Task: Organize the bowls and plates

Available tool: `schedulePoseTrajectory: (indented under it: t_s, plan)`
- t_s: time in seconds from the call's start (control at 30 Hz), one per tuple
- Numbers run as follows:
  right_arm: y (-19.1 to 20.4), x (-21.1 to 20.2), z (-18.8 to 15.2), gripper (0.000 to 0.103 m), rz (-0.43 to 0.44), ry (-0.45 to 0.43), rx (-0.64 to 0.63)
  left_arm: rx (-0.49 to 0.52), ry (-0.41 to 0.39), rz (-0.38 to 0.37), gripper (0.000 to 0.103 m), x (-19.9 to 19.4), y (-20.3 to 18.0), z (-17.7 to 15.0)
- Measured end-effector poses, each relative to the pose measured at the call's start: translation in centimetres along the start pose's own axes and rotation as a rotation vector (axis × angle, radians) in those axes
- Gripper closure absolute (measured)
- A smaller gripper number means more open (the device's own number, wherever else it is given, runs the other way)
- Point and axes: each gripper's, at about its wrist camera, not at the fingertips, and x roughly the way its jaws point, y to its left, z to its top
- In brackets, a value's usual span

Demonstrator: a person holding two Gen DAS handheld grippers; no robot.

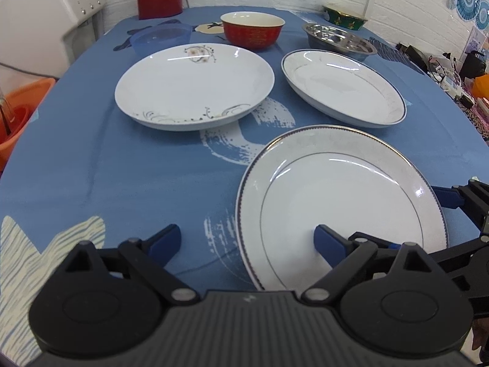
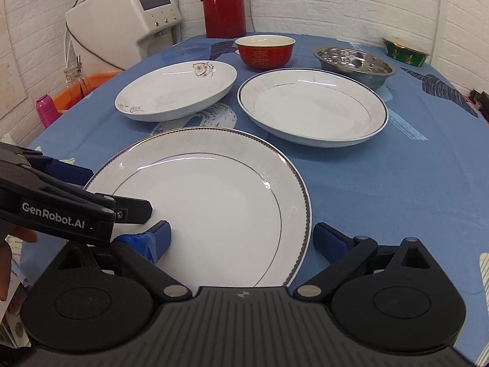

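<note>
a blue patterned cloth covers the desk (image 1: 122, 168). at the far edge stand a red thermos (image 2: 224, 3), a red bowl (image 2: 264, 52), a steel bowl (image 2: 356, 62) and a green bowl (image 2: 405, 50); a clear blue plastic bowl (image 1: 162, 38) sits left of the red bowl in the left wrist view. beyond the desk are a white appliance with a screen (image 2: 137, 15), an orange basin (image 1: 21, 107) and a pink bottle (image 2: 45, 110). in the middle of the desk lie a flower-patterned plate (image 1: 194, 87) and, to its right and apart from it, a dark-rimmed deep plate (image 1: 343, 87). nothing lies on any of the plates.

nearest the cameras is a flat silver-rimmed plate (image 2: 207, 208), resting on the cloth. the left tongs (image 1: 247, 244) are spread wide: the right finger hangs over the plate's near-left part, the left finger over bare cloth, so the plate's left rim runs between them. the right tongs (image 2: 241, 235) are spread too, with the left finger over the plate's inside and the right finger just outside its right rim. whether any finger touches the plate cannot be told. in the right wrist view the left tool's arm crosses over the plate's left edge, just beside the right tongs' left finger.
</note>
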Motion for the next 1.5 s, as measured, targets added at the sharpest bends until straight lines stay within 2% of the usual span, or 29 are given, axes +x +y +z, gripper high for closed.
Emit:
schedulePoseTrajectory:
  t_s: [0.47, 0.53, 0.57, 0.6, 0.7, 0.73, 0.77, 0.83, 0.9, 1.0, 1.17, 1.3, 1.5]
  plan:
    - [0.5, -0.3, -0.8, 0.015, -0.044, -0.035, 0.047, -0.004, -0.033, 0.004, 0.011, -0.1, 0.1, -0.4]
    - [0.6, -0.4, -0.9, 0.020, -0.044, -0.043, 0.044, 0.002, -0.042, -0.002, 0.015, -0.3, -0.1, -0.6]
    - [0.8, -0.5, -1.0, 0.023, -0.038, -0.047, 0.041, 0.018, -0.056, -0.022, 0.030, -0.6, -0.3, -0.7]
    - [1.2, -0.8, -1.0, 0.030, -0.034, -0.053, 0.035, 0.038, -0.069, -0.047, 0.055, -1.0, -0.6, -0.8]
    - [1.4, -1.4, -1.3, 0.041, -0.047, -0.049, 0.064, 0.057, -0.074, -0.046, 0.062, -1.4, -1.0, -0.9]
    - [1.5, -1.7, -1.3, 0.043, -0.048, -0.042, 0.071, 0.040, -0.068, -0.064, 0.067, -1.5, -0.5, -1.0]
    - [1.7, -2.0, -1.4, 0.043, -0.043, -0.037, 0.081, 0.024, -0.058, -0.082, 0.080, -1.8, -0.1, -1.1]
    - [2.8, -2.3, -1.6, 0.043, -0.035, -0.035, 0.082, 0.010, -0.044, -0.082, 0.080, -2.4, 0.7, -1.5]
    - [4.4, -2.2, -1.5, 0.043, -0.030, -0.039, 0.054, 0.008, -0.057, -0.048, 0.080, -3.3, 1.6, -2.1]
    - [6.5, -1.7, -0.4, 0.043, 0.029, -0.057, 0.043, -0.031, -0.067, 0.005, 0.080, -4.7, 4.1, -2.6]
    - [10.3, 0.5, 1.9, 0.043, 0.111, -0.081, -0.031, -0.108, -0.098, 0.087, 0.080, -6.2, 8.7, -2.7]
    - [12.2, 2.8, 3.4, 0.043, 0.151, -0.072, -0.058, -0.138, -0.110, 0.152, 0.080, -5.9, 11.5, -2.3]
    - [13.5, 4.4, 4.1, 0.043, 0.156, -0.050, -0.094, -0.170, -0.105, 0.160, 0.080, -4.6, 14.0, -1.7]
